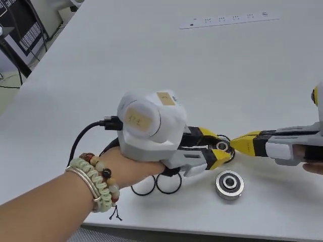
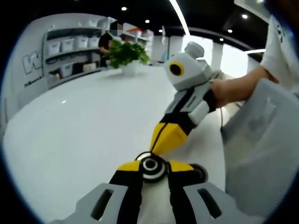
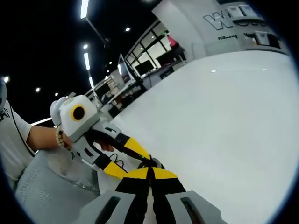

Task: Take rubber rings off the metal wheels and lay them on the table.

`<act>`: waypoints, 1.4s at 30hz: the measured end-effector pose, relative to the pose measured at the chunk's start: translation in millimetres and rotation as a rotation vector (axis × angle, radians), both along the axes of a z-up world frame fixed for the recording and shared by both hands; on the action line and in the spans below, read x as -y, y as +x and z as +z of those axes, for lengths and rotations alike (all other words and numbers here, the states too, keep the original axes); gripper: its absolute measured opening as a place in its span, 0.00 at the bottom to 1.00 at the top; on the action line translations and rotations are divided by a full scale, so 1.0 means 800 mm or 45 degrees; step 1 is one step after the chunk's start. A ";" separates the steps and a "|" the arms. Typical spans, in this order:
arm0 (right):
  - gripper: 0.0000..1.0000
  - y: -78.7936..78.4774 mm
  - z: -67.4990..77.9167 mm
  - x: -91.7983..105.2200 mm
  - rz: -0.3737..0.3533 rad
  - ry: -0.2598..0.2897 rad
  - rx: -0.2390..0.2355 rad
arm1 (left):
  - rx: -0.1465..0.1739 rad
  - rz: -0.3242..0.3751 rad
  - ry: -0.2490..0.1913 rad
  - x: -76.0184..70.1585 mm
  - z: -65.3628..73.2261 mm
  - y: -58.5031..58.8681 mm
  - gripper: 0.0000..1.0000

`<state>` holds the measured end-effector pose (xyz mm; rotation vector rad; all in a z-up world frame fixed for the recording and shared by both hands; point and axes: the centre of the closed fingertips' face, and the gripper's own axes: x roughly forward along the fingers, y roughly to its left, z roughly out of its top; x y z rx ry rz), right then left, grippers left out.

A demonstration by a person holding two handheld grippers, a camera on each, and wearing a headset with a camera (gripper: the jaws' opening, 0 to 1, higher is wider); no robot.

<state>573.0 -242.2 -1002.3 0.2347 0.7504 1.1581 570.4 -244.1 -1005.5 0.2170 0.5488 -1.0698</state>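
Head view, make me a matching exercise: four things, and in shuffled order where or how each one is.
Things:
1 left gripper
2 loose metal wheel
3 rubber rings
4 power strip

States:
a far across the table
b shut on a metal wheel
c lying flat, right of the rings
d on the table beside the person's hand

Pairs: 1-b, 2-c, 3-d, 4-a

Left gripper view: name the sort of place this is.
Probably an indoor open-plan showroom or lab workspace: a long white table, wall shelves holding white bins, a potted plant, and ceiling lights overhead.
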 end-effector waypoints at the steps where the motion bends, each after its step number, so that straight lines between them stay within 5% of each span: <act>1: 0.00 0.000 0.001 0.000 0.000 0.004 -0.002 | 0.001 -0.004 0.004 0.000 0.000 -0.001 0.23; 5: 0.00 0.000 -0.002 0.001 0.007 -0.028 0.016 | 0.002 -0.021 0.031 -0.001 0.002 -0.003 0.24; 10: 0.00 -0.001 0.000 0.002 0.006 -0.028 0.010 | 0.045 -0.043 -0.030 0.002 0.032 -0.005 0.26; 20: 0.00 -0.005 0.023 0.005 0.033 -0.039 0.082 | 0.215 -0.115 0.010 -0.003 0.085 -0.011 0.40; 23: 0.00 -0.006 0.032 0.009 0.029 -0.034 0.103 | 0.230 -0.118 -0.002 -0.009 0.101 -0.017 0.44; 42: 0.00 -0.036 0.088 0.047 0.012 -0.034 0.184 | 0.325 0.048 0.073 -0.105 0.164 -0.061 0.66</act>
